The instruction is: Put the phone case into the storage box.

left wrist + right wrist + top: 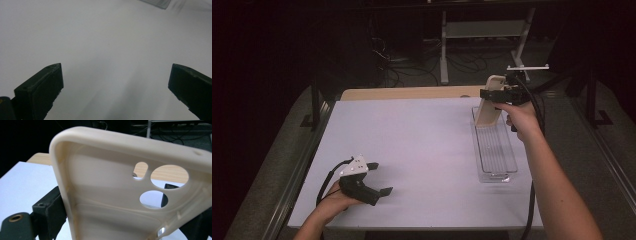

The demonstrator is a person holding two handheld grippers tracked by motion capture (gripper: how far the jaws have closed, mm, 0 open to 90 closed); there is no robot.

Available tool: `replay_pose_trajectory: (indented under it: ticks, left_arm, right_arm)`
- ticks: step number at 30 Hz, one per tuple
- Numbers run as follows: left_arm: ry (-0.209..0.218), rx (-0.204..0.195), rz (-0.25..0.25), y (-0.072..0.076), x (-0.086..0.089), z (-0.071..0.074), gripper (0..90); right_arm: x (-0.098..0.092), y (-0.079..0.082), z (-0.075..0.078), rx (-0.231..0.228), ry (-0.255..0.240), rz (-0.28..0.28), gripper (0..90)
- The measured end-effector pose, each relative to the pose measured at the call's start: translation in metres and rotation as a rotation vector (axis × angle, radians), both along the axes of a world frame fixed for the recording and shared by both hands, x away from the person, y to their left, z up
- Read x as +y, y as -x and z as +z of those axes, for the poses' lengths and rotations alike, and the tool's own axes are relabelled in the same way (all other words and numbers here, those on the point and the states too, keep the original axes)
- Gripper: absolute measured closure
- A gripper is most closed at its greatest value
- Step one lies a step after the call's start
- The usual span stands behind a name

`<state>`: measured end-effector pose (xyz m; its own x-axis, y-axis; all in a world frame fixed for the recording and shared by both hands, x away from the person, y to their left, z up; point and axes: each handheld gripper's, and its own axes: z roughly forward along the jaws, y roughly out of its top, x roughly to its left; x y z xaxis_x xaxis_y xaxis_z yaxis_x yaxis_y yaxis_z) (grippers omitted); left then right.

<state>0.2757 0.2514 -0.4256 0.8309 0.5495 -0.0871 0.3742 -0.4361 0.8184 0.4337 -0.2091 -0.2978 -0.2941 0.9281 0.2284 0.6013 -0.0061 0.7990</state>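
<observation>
The right gripper (pixel 495 94) pinches a cream phone case (pixel 488 107) of smooth, soft-looking rubber, held nearly upright over the far end of a long clear plastic tray (pixel 497 160) at about two o'clock on the matte white table (pixel 422 145). Up close, the phone case (pixel 120 195) shows rounded corners, a raised rim and round camera cut-outs. The left gripper (pixel 379 179) rests at seven o'clock, its black jaws spread wide with nothing between them.
</observation>
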Motion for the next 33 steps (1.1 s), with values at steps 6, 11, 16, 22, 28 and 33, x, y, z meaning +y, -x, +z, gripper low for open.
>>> replay_pose_trajectory:
  ticks: [6,11,16,22,28,33]
  left_arm:
    - [-0.002,0.0,-0.006,0.0,-0.001,0.0,0.0]
    - [-0.004,-0.004,-0.011,0.0,-0.001,0.0,0.0]
    - [0.004,0.009,0.0,0.0,-0.001,0.0,0.0]
    - [-0.001,0.004,-0.01,0.0,-0.003,0.001,0.0]
    - [-0.012,0.007,-0.011,0.0,-0.002,0.0,0.0]
    - [0.007,0.013,-0.005,0.001,-0.003,0.0,0.0]
  right_arm:
    - [0.002,-0.006,-0.008,0.025,0.048,-0.014,9.4]
    - [0.006,-0.014,-0.014,0.048,0.088,-0.032,9.4]
    - [0.01,-0.02,-0.02,0.064,0.119,-0.049,9.5]
    - [0.012,-0.028,-0.027,0.081,0.148,-0.066,9.6]
    - [0.013,-0.036,-0.034,0.095,0.166,-0.087,9.6]
    - [0.015,-0.042,-0.04,0.106,0.208,-0.098,9.6]
